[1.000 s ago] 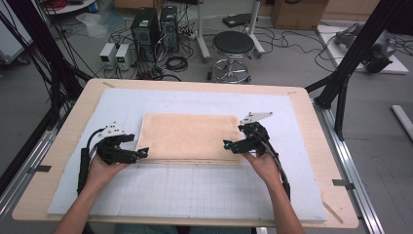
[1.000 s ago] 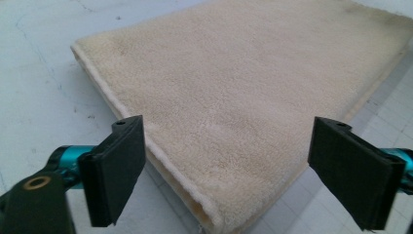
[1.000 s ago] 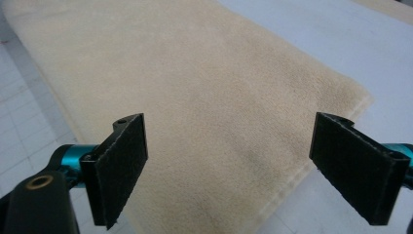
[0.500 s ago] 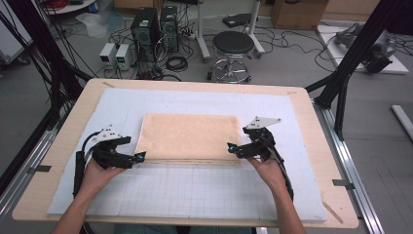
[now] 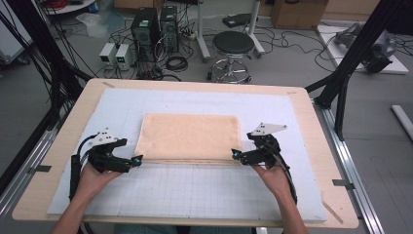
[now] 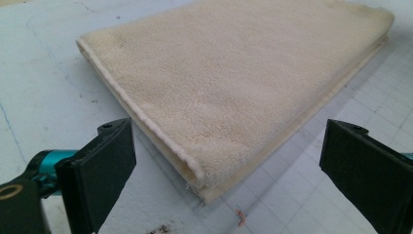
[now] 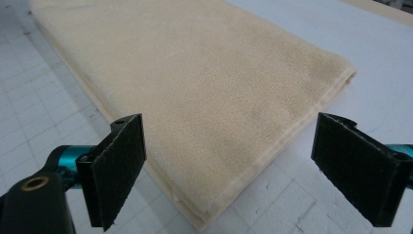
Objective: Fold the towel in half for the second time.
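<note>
One desk (image 5: 58,161) carries one white gridded mat (image 5: 195,190), and on it lies one folded beige towel (image 5: 190,136), flat at the middle. Two tools flank its near edge. The left tool (image 5: 138,159) sits just beside the near left corner, its jaws having just been opening, wide, nothing between them. The right tool (image 5: 235,155) sits at the near right corner, jaws spread, clear of the cloth.

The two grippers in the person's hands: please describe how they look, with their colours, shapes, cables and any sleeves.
Each of the left gripper and the right gripper has a black body, two flat rectangular black jaws and teal metal parts behind them. A grey three-cornered plate sits on top of each. A black cable trails back along each forearm. The forearms are bare, with no sleeves in sight.
</note>
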A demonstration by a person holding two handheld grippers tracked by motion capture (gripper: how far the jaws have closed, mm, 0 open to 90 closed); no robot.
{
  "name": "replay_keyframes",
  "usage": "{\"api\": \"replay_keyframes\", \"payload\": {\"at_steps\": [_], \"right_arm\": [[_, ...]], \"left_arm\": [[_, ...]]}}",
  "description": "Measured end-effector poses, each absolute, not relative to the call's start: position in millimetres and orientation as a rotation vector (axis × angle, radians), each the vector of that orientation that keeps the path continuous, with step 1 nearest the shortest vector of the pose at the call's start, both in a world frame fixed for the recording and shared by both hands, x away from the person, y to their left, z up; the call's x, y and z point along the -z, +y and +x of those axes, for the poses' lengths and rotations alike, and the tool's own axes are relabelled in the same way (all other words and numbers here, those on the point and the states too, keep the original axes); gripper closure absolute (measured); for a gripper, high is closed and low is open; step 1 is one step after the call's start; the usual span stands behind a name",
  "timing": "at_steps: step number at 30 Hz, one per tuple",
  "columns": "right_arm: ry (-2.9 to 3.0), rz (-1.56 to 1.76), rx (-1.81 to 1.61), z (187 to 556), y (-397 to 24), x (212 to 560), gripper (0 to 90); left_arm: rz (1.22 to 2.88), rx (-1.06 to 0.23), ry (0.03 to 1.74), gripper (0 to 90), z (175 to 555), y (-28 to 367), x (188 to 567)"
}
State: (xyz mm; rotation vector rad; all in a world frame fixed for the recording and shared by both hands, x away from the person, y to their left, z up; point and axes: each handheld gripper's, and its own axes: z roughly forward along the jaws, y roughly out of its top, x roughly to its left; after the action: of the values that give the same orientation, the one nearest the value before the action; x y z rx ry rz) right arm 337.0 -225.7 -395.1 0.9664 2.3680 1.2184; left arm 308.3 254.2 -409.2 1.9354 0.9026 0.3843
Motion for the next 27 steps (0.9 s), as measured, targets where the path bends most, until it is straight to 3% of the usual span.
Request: {"api": "replay_keyframes", "payload": {"at_steps": [27], "right_arm": [[2.321, 0.924, -1.217, 300.9, -244.1, 393.9, 11.9]], "left_arm": [[1.938, -0.401, 0.881, 6.7, 281.3, 263.6, 404.6]]}}
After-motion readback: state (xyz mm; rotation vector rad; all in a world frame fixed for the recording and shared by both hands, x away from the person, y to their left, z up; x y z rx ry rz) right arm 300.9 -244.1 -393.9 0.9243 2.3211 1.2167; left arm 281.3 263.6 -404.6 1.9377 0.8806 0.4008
